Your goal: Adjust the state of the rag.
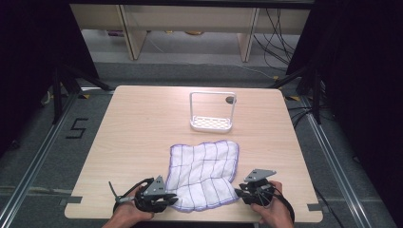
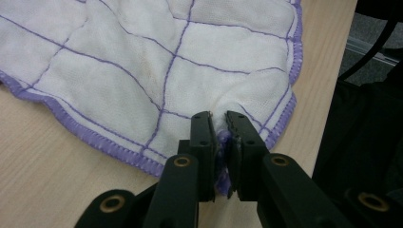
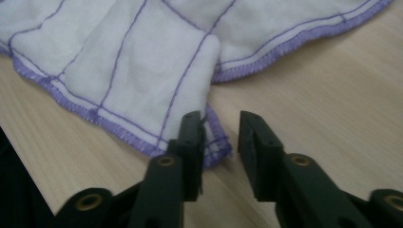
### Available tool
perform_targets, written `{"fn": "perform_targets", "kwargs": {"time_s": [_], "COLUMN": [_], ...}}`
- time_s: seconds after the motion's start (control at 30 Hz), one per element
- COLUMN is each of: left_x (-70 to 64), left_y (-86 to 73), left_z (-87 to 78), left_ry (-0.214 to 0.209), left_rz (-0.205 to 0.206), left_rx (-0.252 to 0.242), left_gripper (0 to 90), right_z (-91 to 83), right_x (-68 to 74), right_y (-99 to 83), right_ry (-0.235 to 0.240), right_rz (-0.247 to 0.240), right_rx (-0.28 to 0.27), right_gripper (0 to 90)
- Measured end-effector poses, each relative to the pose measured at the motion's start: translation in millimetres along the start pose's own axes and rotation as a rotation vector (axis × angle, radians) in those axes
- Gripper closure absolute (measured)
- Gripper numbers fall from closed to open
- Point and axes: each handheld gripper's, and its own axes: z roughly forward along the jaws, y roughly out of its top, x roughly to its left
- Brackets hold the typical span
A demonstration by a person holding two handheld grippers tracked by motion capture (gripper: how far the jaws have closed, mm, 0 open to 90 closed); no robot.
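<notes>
A white cloth (image 1: 203, 173) with a purple grid and purple hem lies spread on the near half of the wooden table (image 1: 142, 128). My left gripper (image 1: 174, 199) is at the cloth's near left corner. In the left gripper view it (image 2: 217, 117) is shut on that corner, with the purple hem (image 2: 221, 142) bunched between the jaws. My right gripper (image 1: 238, 192) is at the near right corner. In the right gripper view it (image 3: 221, 118) is open, and the cloth's corner (image 3: 216, 142) lies on the table in the gap, against one jaw.
A white wire-framed rack with a perforated base (image 1: 212, 114) stands at the back middle of the table. The near table edge (image 1: 190, 218) runs just below both hands. Dark frames and cables surround the table on the floor.
</notes>
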Motion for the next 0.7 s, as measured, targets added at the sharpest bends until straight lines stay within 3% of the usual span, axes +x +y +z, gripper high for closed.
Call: {"fn": "perform_targets", "kwargs": {"time_s": [0.07, 0.1, 0.2, 0.23, 0.27, 0.3, 0.43, 0.5, 0.53, 0.57, 0.6, 0.63, 0.67, 0.7], "left_x": [0.1, 0.1, 0.0, 1.4, -1.1, -1.6, -6.2, -4.8, -7.7, -5.6, -4.5, -4.3, -1.8, 1.0], "left_y": [0.1, 0.3, -0.3, 0.2, 0.4, 0.9, 0.6, 1.3, 0.9, 1.1, 0.9, 1.2, 1.7, 2.6], "left_z": [-0.3, -0.3, 0.2, -0.6, 1.4, 1.8, 5.5, 5.4, 6.6, 6.2, 6.1, 6.0, 4.5, 1.8], "left_ry": [0.004, 0.009, 0.014, 0.019, 0.013, 0.014, -0.001, -0.003, -0.01, -0.013, -0.004, 0.001, -0.002, -0.009], "left_rz": [0.002, 0.0, -0.002, 0.029, 0.001, 0.011, 0.006, 0.04, 0.002, 0.027, 0.014, -0.024, -0.047, -0.066], "left_rx": [-0.001, -0.003, -0.003, 0.019, 0.003, 0.008, 0.007, 0.028, 0.011, 0.017, 0.015, -0.002, -0.014, -0.03], "left_gripper": [82.3, 82.4, 82.6, 82.7, 82.7, 82.8, 82.7, 82.5, 82.4, 81.9, 80.2, 72.7, 64.3, 61.7], "right_z": [-1.3, -6.3, -24.0, -31.8, -38.5, -41.8, -45.2, -44.1, -40.9, -41.3, -40.9, -41.0, -41.9, -43.0], "right_x": [0.4, 0.3, 2.9, 5.5, 7.8, 10.4, 17.7, 17.2, 16.4, 17.2, 16.7, 14.8, 14.3, 11.6], "right_y": [-1.0, 0.0, 1.4, 0.6, -1.8, -5.1, -20.1, -26.2, -27.8, -28.2, -27.5, -26.9, -26.2, -26.1], "right_ry": [0.012, 0.006, -0.01, -0.022, -0.021, -0.022, -0.026, -0.024, -0.035, -0.027, -0.016, -0.026, -0.033, -0.045], "right_rz": [-0.003, -0.01, -0.023, -0.022, -0.026, -0.018, -0.015, -0.012, -0.019, 0.004, 0.009, -0.007, 0.025, 0.05], "right_rx": [-0.01, 0.001, -0.039, -0.057, -0.063, -0.075, -0.039, -0.022, -0.056, -0.034, -0.032, -0.023, -0.02, -0.042], "right_gripper": [86.8, 87.6, 88.3, 88.3, 88.2, 88.2, 88.2, 88.0, 87.8, 87.2, 85.7, 80.5, 71.8, 67.8]}}
